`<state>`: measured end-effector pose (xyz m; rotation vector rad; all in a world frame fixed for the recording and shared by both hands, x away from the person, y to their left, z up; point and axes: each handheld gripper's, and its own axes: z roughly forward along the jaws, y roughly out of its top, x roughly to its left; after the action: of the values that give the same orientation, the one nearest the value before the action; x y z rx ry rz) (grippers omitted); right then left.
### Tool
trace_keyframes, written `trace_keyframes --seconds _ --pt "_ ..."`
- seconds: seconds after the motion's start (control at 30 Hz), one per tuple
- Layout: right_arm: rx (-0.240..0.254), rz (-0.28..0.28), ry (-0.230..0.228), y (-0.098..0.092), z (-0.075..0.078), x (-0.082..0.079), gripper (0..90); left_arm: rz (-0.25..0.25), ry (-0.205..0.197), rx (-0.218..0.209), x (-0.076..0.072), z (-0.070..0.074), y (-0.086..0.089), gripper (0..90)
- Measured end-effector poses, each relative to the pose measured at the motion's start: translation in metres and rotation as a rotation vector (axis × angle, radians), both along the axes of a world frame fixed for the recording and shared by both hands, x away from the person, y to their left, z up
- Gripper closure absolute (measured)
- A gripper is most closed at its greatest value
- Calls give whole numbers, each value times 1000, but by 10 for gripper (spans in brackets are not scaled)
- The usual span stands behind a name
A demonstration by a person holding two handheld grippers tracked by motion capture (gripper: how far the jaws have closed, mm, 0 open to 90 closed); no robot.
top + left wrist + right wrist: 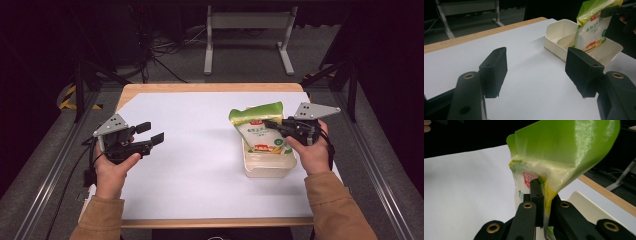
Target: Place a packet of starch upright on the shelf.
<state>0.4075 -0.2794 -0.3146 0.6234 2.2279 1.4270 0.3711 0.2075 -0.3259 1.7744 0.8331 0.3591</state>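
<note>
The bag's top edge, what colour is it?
Bright green, above a white body with a red label; the bag shows it best in the right gripper view.

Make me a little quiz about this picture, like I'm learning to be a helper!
1. True or false: the right claw is shut on the green bag.
2. What is the bag's bottom going into?
A. cream tray
B. red bucket
C. glass jar
3. Fill in: the left claw is open and holds ____.

Key: 1 true; 2 A; 3 nothing.
</note>
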Motion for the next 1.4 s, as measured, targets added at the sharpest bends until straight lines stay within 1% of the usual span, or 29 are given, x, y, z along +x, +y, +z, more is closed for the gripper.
trace_keyframes --seconds 0.07,0.27,0.53,0.73,0.8,0.93,1.0,1.03,1.07,1.17,1.23,1.3,1.4 --pt "5 -1 6 -1 -2 -1 889 1 0 1 0 0 0 353" --pt "47 0 13 -8 -8 -6 889 0 3 5 1 -1 -1 352" --pt "102 -1 12 -14 -16 -11 892 2 11 3 1 -3 0 353" --pt "109 -11 38 -15 -21 -14 893 2 13 1 2 -4 1 353" --pt "125 -13 49 -16 -23 -14 893 4 13 1 2 -4 1 353" --pt "135 -18 71 -13 -24 -14 893 3 13 3 2 -4 1 353" --pt "144 -5 66 -9 -22 -13 893 3 18 0 2 -4 1 353" --pt "139 3 64 -5 -19 -12 892 2 17 1 3 -4 1 354" --pt "144 10 59 -3 -17 -11 892 2 15 3 3 -4 0 354" --pt "259 53 77 -2 -19 -7 892 0 13 1 3 -4 0 354" --pt "303 63 83 -3 -24 -7 892 1 15 -2 2 -4 1 354" --pt "302 35 86 -7 -28 -7 891 2 15 -2 3 -5 2 354" --pt "238 -30 73 -14 -25 -11 886 3 21 -2 3 -5 2 354"
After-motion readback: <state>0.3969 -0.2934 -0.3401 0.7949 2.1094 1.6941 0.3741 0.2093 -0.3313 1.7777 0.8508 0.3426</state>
